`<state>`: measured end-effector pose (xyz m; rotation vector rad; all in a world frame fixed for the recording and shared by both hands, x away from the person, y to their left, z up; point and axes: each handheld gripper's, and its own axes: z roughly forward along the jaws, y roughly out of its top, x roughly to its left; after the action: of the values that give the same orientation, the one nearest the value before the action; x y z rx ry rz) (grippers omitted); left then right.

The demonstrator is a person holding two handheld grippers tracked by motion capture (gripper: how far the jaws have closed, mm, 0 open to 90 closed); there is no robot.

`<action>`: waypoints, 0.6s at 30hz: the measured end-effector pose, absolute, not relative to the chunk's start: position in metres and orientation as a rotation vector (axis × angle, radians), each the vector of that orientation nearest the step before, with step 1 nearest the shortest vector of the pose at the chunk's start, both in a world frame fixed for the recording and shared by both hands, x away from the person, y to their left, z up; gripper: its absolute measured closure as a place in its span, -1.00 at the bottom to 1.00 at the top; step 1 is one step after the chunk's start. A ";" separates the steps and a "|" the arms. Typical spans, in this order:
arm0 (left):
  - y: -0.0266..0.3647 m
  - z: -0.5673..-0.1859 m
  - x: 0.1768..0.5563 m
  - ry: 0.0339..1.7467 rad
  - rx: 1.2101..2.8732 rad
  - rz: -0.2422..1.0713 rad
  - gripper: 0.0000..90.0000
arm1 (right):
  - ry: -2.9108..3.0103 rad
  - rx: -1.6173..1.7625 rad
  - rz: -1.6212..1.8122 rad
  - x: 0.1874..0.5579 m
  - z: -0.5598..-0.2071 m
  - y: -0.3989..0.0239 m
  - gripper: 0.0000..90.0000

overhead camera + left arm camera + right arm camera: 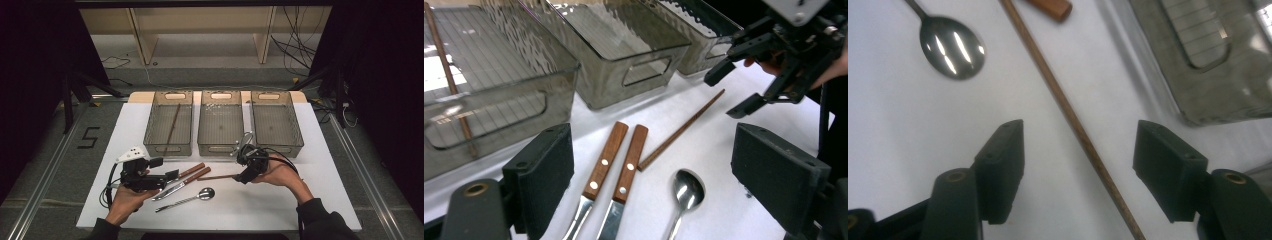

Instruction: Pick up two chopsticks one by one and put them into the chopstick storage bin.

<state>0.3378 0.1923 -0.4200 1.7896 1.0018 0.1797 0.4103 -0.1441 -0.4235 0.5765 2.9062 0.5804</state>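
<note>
A brown chopstick [216, 177] lies flat on the white desk [310, 150], just below the middle of the high view. There its long axis runs nearly level, from beside the knife handles at frame centre rightward to the right tool [244, 175]. In the right gripper view the chopstick [1068, 112] runs as a diagonal from the top centre down to the lower right, passing between the two black pads. The right tool [1078, 170] stands spread, one pad on each side of the stick, and neither pad presses on it.

The left tool [167, 176] sits at lower left of the high view, also spread wide with nothing pinched. In the left gripper view its pads frame two wooden-handled knives [611, 175] lying side by side, with a spoon [685, 192] to their right. The chopstick [681, 130] slants from just beside the knife handles toward the upper right, where the right tool [736, 85] hovers over its far end.

Three clear bins [222, 145] stand in a row across the upper desk.
</note>
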 end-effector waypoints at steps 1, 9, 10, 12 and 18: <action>0.192 -0.421 0.337 0.995 1.798 0.180 -0.62 | 2.914 0.560 0.565 0.411 -0.426 -0.142 -0.12; 0.187 -0.429 0.327 0.968 1.820 0.213 -0.62 | 2.967 0.509 0.441 0.420 -0.438 -0.132 0.10; 0.187 -0.430 0.326 0.962 1.822 0.218 -0.62 | 2.973 0.492 0.420 0.421 -0.440 -0.132 0.12; 0.187 -0.431 0.324 0.962 1.820 0.222 -0.62 | 2.976 0.486 0.391 0.422 -0.443 -0.130 0.15; 0.189 -0.433 0.319 0.966 1.806 0.226 -0.62 | 2.998 0.455 0.321 0.427 -0.451 -0.125 0.31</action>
<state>0.3189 0.1890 -0.4331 1.8056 0.9655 0.2262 0.4272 -0.1249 -0.4505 0.4547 2.9976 0.3210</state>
